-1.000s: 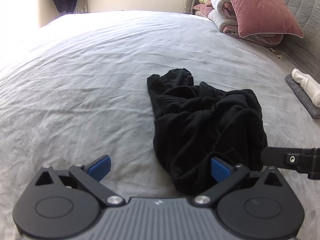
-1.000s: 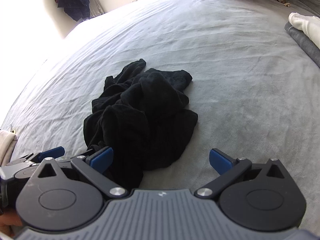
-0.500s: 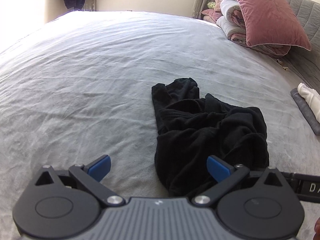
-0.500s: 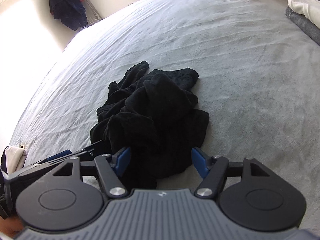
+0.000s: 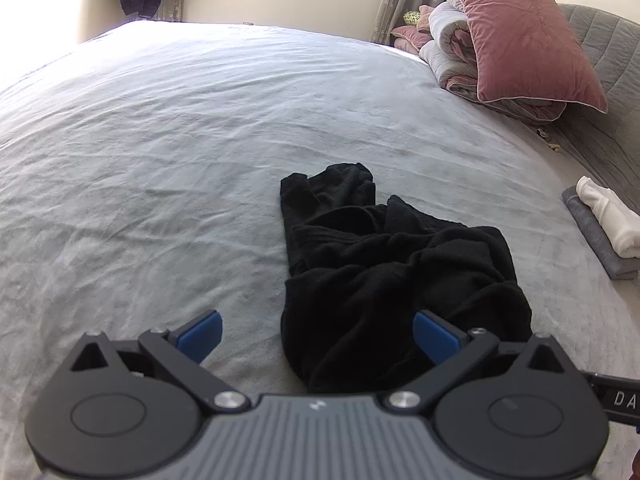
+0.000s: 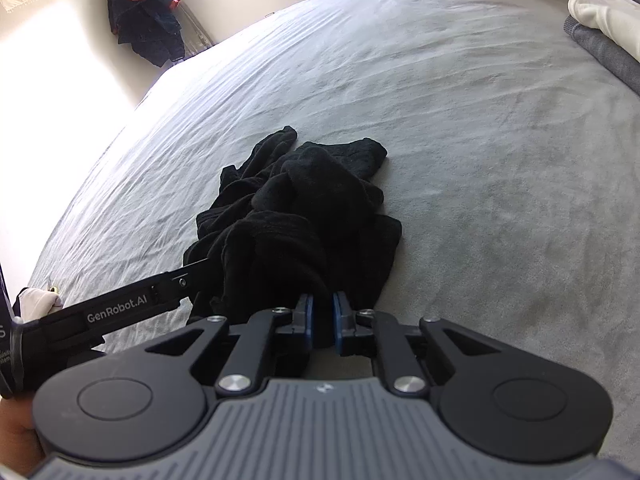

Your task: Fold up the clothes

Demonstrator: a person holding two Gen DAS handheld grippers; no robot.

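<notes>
A crumpled black garment [image 5: 384, 276] lies in a heap on the grey bed [image 5: 180, 152]. My left gripper [image 5: 316, 336] is open, its blue pads spread wide around the garment's near end. In the right wrist view the garment [image 6: 304, 216] bunches up toward my right gripper [image 6: 321, 322], which is shut on a fold of its near edge. The left gripper's finger [image 6: 132, 304] shows at the left there, beside the garment's left side.
Folded grey and white clothes [image 5: 600, 224] lie at the bed's right edge, also in the right wrist view [image 6: 604, 36]. A pink pillow on folded quilts [image 5: 516, 40] sits at the far right. Dark clothes [image 6: 144, 20] hang by the far wall.
My right gripper has closed from wide open onto the garment's near edge. The left gripper stayed open and pulled back a little.
</notes>
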